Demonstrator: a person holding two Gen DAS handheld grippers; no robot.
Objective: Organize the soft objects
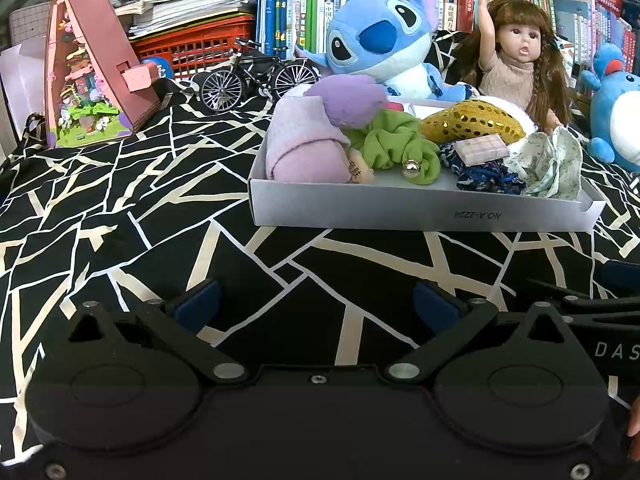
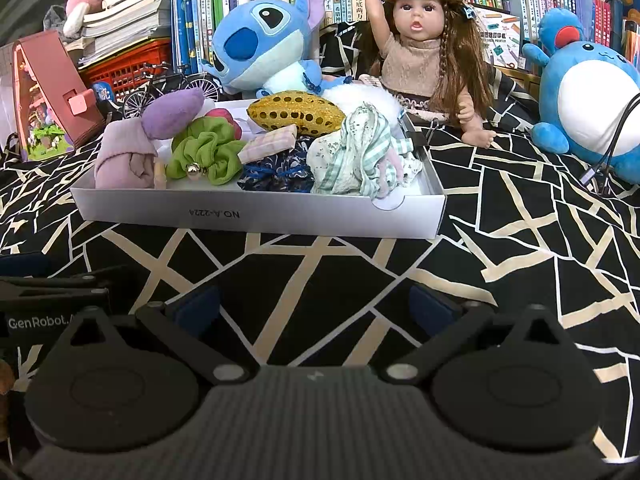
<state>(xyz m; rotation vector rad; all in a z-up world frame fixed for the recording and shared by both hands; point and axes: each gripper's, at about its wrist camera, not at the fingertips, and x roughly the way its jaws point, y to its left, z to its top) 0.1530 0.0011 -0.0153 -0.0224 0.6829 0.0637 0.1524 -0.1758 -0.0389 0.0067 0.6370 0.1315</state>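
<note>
Both tongs hang low over the black-and-cream cloth (image 2: 520, 200), short of the box: my left gripper (image 1: 316, 300) and my right gripper (image 2: 316, 300) each stand with blue pads spread wide and nothing between them. Just beyond, the white box (image 2: 256, 212) sits with its near wall facing me, and the soft things are already heaped inside it. From the left I see a folded pink cloth (image 2: 124, 160) with a purple plush piece (image 2: 172, 114) resting on top, then a green scrunchie (image 2: 208, 152) with a small metal bead, a dark blue patterned fabric (image 2: 276, 176) carrying a little checked pad (image 2: 268, 144), a gold sequined pouch (image 2: 296, 114) farther back, and at the right end a pale green floral and striped bundle (image 2: 356, 156). Something white and fluffy (image 2: 372, 98) lies at the far right corner. Behind the box stand the blue plush (image 2: 264, 40), the doll (image 2: 420, 52) and a second blue toy (image 2: 588, 92) at far right, which I take for scenery. On the open cloth near me I see no loose soft piece, so I judge the gathering is done or nearly so; what may remain is tidying the heap, since the striped bundle droops toward the near right notch of the box.
</note>
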